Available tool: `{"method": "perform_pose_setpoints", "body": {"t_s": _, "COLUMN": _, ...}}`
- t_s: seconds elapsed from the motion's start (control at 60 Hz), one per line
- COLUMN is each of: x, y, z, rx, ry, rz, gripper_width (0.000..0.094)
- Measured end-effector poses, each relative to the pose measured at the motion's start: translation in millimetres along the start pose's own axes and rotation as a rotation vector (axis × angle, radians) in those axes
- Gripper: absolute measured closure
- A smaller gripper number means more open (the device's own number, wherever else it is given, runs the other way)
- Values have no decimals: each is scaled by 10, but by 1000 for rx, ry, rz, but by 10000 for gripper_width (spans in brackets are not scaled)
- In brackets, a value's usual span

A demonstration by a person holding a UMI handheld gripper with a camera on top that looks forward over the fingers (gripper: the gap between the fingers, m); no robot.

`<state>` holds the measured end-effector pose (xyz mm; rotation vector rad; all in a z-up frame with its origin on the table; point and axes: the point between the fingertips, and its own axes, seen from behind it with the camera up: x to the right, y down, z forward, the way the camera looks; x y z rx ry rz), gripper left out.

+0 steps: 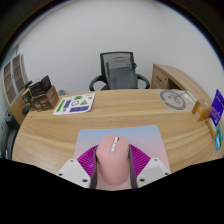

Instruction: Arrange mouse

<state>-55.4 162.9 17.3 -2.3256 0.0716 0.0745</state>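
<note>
A wide light-wood desk (110, 125) fills the middle of the gripper view, running from a white wall down to the tool. Behind its far edge stands 1 black mesh-backed office chair (120, 70), pushed close to the desk. A pale grey-blue rectangular mouse mat (95, 139) lies on the desk just ahead of the fingers, its near part covered by them. Farther off, toward the left, sits a flat white printed sheet with green and purple patches (74, 103); a dark boxy object (41, 96) stands at the desk's left end, too small to identify. At the right end lie a round grey disc-like item (174, 97) and a purple-blue upright box (216, 107), partly cut off.

The gripper (113, 166) has its 2 magenta pads (88, 160) closed against the sides of a pale pink, rounded computer mouse (112, 160), which sits between them over the near edge of the mat. Its rear end is hidden below the fingers, so whether it is lifted or resting on the mat is unclear.
</note>
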Motion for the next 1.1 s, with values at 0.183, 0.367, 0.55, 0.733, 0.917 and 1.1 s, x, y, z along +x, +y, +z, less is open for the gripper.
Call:
{"method": "perform_pose_setpoints", "body": {"t_s": 0.183, "x": 131, "y": 149, "z": 100, "rx": -63, "ry": -18, "rz": -45, "gripper_width": 482}}
{"method": "perform_pose_setpoints", "body": {"t_s": 0.367, "x": 139, "y": 173, "z": 111, "rx": -80, "ry": -18, "rz": -108, "gripper_width": 374}}
{"method": "perform_pose_setpoints", "body": {"t_s": 0.55, "x": 215, "y": 230, "z": -65, "rx": -85, "ry": 22, "rz": -45, "gripper_width": 105}}
{"method": "perform_pose_setpoints", "body": {"t_s": 0.733, "x": -95, "y": 377, "z": -733, "rx": -24, "ry": 11, "rz": -3, "gripper_width": 102}}
{"method": "perform_pose_setpoints", "body": {"t_s": 0.917, "x": -616, "y": 648, "z": -1649, "rx": 56, "ry": 6, "rz": 30, "gripper_width": 99}}
{"method": "perform_pose_setpoints", "body": {"t_s": 1.1, "x": -1065, "y": 994, "z": -2635, "rx": 121, "ry": 33, "rz": 130, "gripper_width": 99}}
